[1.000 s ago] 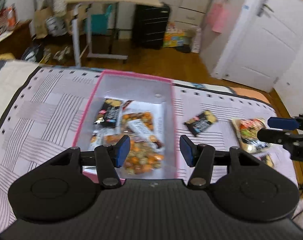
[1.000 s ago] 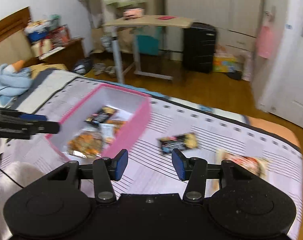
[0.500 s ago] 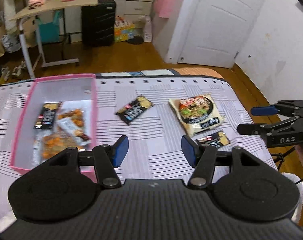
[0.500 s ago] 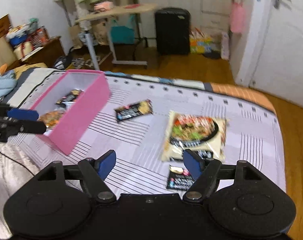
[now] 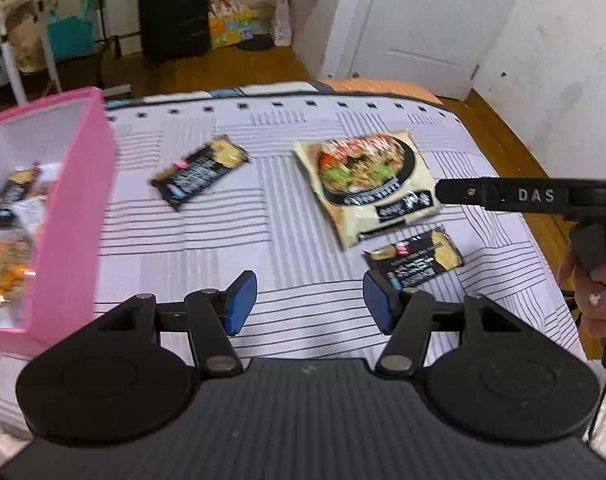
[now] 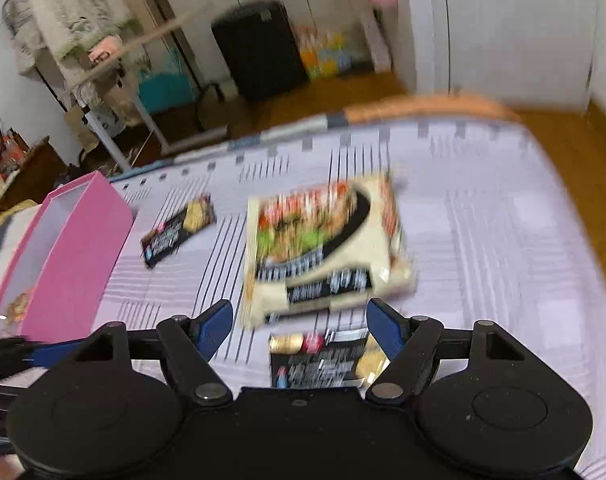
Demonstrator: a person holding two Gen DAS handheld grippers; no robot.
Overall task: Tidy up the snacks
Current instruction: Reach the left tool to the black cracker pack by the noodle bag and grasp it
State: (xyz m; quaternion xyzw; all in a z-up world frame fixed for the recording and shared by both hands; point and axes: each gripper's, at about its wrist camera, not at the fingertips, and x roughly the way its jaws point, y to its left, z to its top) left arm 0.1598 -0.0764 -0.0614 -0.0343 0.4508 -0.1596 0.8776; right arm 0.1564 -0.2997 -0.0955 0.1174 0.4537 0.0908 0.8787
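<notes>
A pink box (image 5: 75, 216) holding several snack packs stands at the left on the striped bedspread; it also shows in the right wrist view (image 6: 79, 256). A large noodle pack (image 5: 367, 184) (image 6: 323, 244) lies in the middle. One small black snack pack (image 5: 201, 172) (image 6: 179, 230) lies between box and noodles. Another small black pack (image 5: 415, 260) (image 6: 323, 360) lies nearest me. My left gripper (image 5: 309, 300) is open and empty above the bedspread. My right gripper (image 6: 299, 326) is open and empty, just over the near black pack and the noodle pack's near edge.
The bedspread (image 5: 263, 240) ends at the bed's far and right edges, with wooden floor (image 5: 503, 132) beyond. A black suitcase (image 5: 173, 8), a desk and a white door (image 5: 419, 20) stand in the room behind.
Both grippers have swung right, away from the pink box. The right gripper has dropped closer to the noodle pack and near black pack. Both stay open.
</notes>
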